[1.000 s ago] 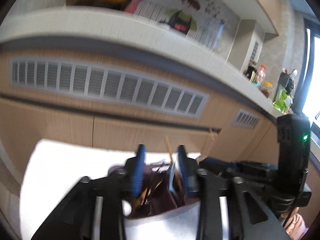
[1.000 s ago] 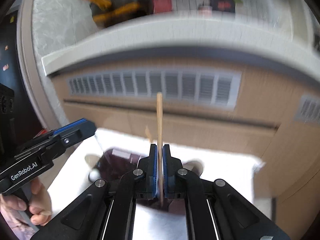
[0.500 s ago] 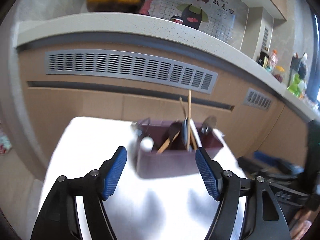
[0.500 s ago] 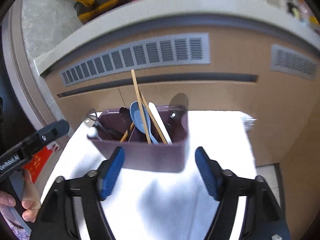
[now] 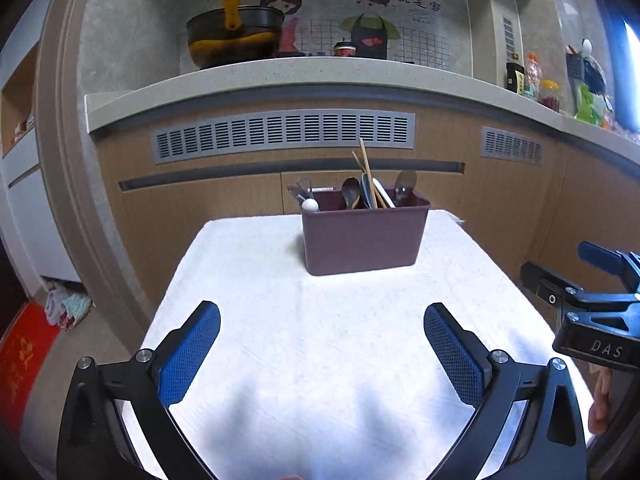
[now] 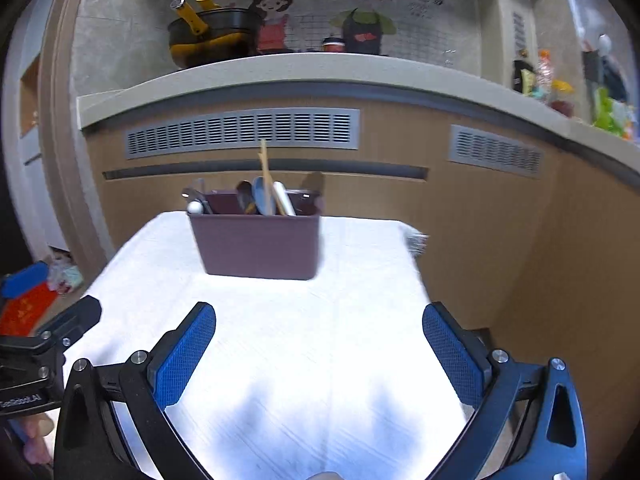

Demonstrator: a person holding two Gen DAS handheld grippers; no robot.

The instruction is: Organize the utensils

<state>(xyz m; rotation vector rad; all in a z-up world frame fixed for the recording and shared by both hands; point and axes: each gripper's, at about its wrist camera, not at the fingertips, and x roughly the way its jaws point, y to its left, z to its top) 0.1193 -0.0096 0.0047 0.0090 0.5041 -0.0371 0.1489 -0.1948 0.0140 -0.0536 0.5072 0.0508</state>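
Both tools were spread wide and empty: the left gripper (image 5: 322, 354) and right gripper (image 6: 319, 354) filled the bottom of their frames over the white cloth (image 5: 320, 320). The maroon utensil caddy (image 5: 363, 236) stood at centre frame, holding chopsticks (image 5: 366, 172) and spoons (image 5: 351, 196). The tall, leaning chopsticks looked likely to tip out if the caddy were nudged.

One holder (image 5: 362, 236), two chopsticks (image 5: 366, 172), three spoons (image 5: 351, 193), two open grippers (image 5: 320, 354)
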